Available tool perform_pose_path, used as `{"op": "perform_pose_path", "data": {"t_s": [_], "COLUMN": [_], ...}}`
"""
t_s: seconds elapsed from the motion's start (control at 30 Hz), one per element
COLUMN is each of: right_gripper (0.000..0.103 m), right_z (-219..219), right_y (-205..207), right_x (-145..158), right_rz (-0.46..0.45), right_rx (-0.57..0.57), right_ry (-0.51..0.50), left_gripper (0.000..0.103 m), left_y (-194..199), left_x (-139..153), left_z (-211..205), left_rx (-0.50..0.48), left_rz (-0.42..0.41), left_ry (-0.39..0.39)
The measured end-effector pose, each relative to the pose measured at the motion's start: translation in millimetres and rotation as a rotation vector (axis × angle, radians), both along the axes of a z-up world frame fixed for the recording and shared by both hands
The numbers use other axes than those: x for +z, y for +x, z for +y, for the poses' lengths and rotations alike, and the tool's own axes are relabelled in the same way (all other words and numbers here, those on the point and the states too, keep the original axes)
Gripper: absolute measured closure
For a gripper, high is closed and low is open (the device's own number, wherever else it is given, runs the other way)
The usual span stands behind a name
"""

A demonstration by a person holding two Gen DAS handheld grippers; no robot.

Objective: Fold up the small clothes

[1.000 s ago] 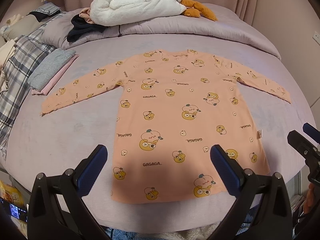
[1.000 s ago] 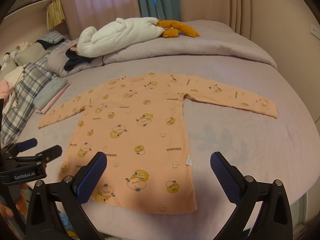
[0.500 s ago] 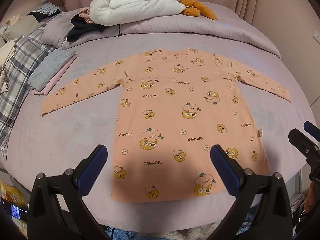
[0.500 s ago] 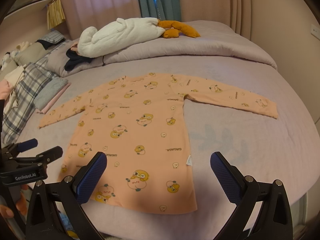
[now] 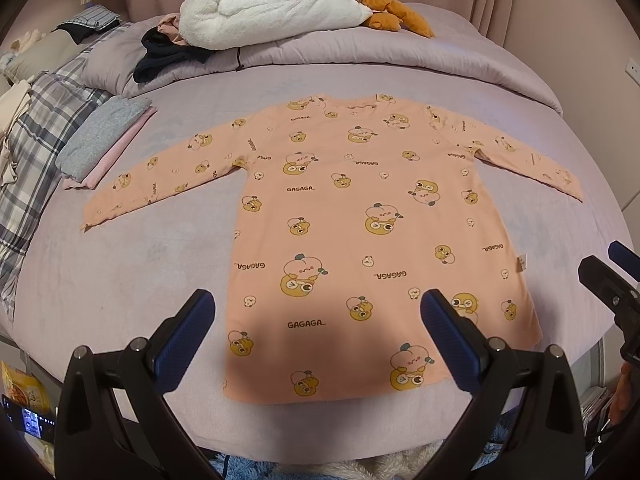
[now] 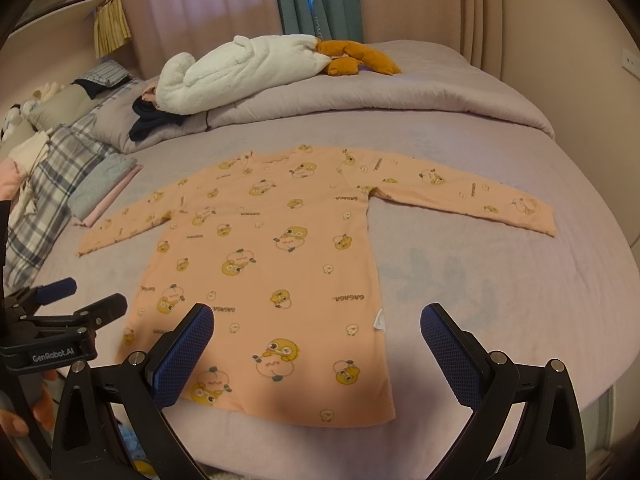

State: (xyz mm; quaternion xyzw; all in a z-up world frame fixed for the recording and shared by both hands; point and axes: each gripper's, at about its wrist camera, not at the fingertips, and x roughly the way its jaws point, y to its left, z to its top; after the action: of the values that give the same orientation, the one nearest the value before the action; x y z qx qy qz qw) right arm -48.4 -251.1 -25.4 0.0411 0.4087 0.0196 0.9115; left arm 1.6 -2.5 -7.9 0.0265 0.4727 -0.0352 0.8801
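Observation:
A small peach long-sleeved shirt (image 5: 360, 216) with cartoon duck prints lies flat on the lilac bed, both sleeves spread out; the right wrist view shows the shirt (image 6: 272, 248) too. My left gripper (image 5: 318, 312) hovers open above the hem near the bed's front edge, holding nothing. My right gripper (image 6: 318, 324) is open over the hem's right corner, also holding nothing. The right gripper's tips (image 5: 612, 268) show at the right edge of the left wrist view, and the left gripper (image 6: 68, 308) shows at the left of the right wrist view.
Folded grey and pink clothes (image 5: 100, 140) are stacked left of the left sleeve, beside a plaid blanket (image 5: 36, 128). A white plush toy (image 5: 272, 8) and dark garment (image 5: 168, 56) rest on the rolled duvet (image 5: 400, 52) behind. A wall stands to the right.
Both views have shifted slightly, so the shirt sits a little higher in the left wrist frame. Both grippers stay open and the shirt has not moved.

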Motion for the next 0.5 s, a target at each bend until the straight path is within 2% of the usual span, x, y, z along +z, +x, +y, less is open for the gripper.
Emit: {"op": "perform_pose_path", "data": {"t_s": [0.5], "right_gripper": [0.001], "right_z": [-1.7], "right_y": [-3.5], "right_x": [-4.5], "right_rz": [0.01], "right_rx": [-0.007], "right_ry": [0.015], "left_gripper": [0.0], "left_y": [2.3], "left_x": [-1.7], "left_z": [-2.6], "left_rx": [-0.005], "left_rz": [0.012], "left_ry": [0.009]}}
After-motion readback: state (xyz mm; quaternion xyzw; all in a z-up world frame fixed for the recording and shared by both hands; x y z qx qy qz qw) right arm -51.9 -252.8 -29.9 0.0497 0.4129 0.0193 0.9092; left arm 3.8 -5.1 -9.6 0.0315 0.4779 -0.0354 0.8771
